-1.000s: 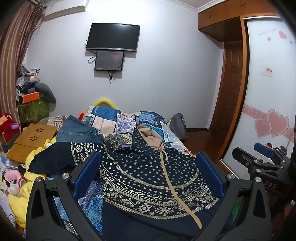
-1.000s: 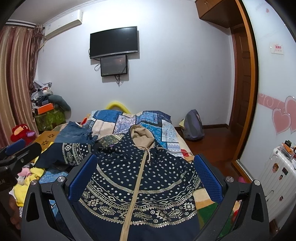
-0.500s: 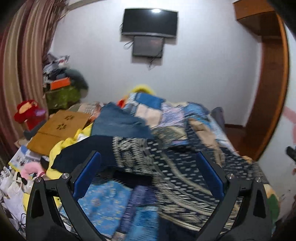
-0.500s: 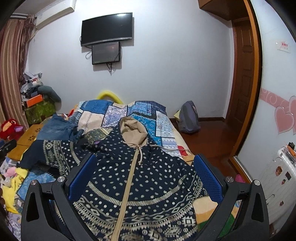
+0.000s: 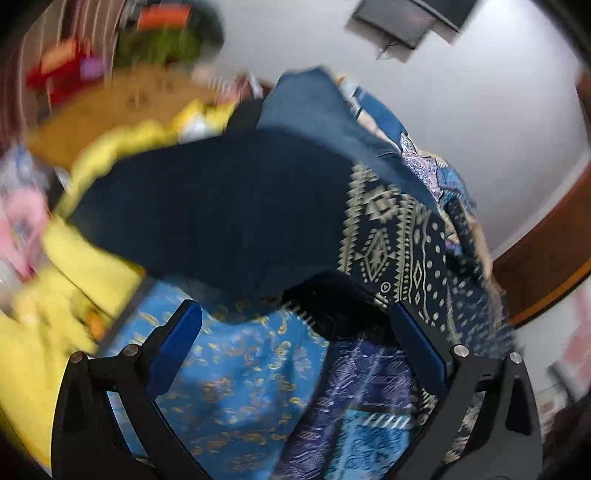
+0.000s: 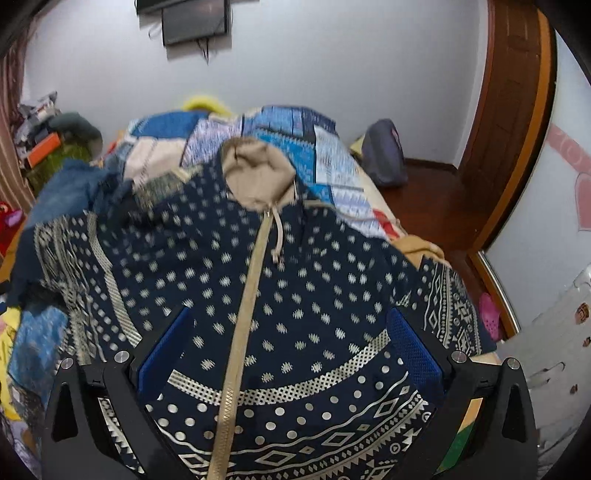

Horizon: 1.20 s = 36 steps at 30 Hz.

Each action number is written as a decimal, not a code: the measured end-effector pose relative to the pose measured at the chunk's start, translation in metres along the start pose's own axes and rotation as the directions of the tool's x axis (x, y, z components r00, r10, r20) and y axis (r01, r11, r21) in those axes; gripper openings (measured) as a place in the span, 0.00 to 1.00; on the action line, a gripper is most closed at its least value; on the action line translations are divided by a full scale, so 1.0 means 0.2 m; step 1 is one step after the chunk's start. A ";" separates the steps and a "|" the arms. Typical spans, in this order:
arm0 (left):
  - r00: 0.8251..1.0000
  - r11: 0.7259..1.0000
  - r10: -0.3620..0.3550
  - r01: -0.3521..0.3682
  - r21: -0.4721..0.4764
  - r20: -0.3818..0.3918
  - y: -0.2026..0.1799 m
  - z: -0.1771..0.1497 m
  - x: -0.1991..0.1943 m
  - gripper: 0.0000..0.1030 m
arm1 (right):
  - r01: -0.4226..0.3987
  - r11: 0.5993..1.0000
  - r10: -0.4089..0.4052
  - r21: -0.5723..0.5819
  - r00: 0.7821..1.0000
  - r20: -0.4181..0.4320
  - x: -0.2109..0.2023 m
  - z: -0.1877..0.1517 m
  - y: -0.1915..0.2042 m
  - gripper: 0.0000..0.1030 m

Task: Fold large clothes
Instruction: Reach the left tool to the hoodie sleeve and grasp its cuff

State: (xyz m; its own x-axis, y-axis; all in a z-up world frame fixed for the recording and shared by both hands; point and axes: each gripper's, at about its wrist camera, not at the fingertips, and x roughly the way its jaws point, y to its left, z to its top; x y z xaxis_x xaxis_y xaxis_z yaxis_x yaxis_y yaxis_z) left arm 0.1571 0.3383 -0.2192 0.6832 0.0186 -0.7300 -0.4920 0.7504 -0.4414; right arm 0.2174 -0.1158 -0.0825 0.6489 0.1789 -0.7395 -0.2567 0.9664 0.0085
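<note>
Left wrist view: close over hoodie point(image 5: 229, 206) sleeve, tilted. Right wrist view: down its front, facing wall. Shared: hoodie point(image 6: 303, 295).

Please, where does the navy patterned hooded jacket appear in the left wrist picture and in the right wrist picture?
Left wrist: the navy hooded jacket shows its sleeve, reaching from centre to right, above the open tool.
Right wrist: it fills the centre, zipper running up between the open tool's fingers.
Shared landmark: the wall-mounted TV, at each picture's top.
</note>
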 end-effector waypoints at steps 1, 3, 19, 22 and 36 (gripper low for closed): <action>0.998 0.996 -0.064 0.062 -0.070 -0.016 0.07 0.01 0.04 0.99 | 0.004 1.000 -0.004 -0.005 1.000 -0.003 0.02 0.00 0.00 1.00; 0.987 0.970 -0.162 0.157 -0.183 -0.011 0.17 0.02 0.10 0.99 | 0.017 1.000 -0.018 -0.020 1.000 -0.009 0.04 0.00 0.01 1.00; 0.990 0.953 -0.001 0.043 -0.301 0.139 0.20 0.13 0.09 0.08 | 0.036 0.979 -0.043 -0.201 0.999 -0.030 0.09 -0.05 0.24 1.00; 0.979 0.974 0.013 0.033 -0.223 0.201 0.05 0.19 -0.04 0.07 | 0.032 0.976 -0.035 -0.214 0.999 -0.008 0.05 -0.06 0.25 1.00; 0.935 0.922 -0.156 0.022 0.386 0.318 -1.29 0.23 -0.42 0.06 | -0.045 0.991 0.050 -0.130 0.998 0.037 -0.12 -0.01 0.04 1.00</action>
State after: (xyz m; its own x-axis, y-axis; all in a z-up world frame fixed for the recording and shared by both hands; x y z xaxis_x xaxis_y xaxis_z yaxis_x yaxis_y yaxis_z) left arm 0.2516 0.1739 -0.0190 0.8872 0.1108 -0.4479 -0.2305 0.9474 -0.2222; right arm 0.1984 -0.1125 -0.0667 0.6613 0.2339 -0.7127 -0.3763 0.9254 -0.0456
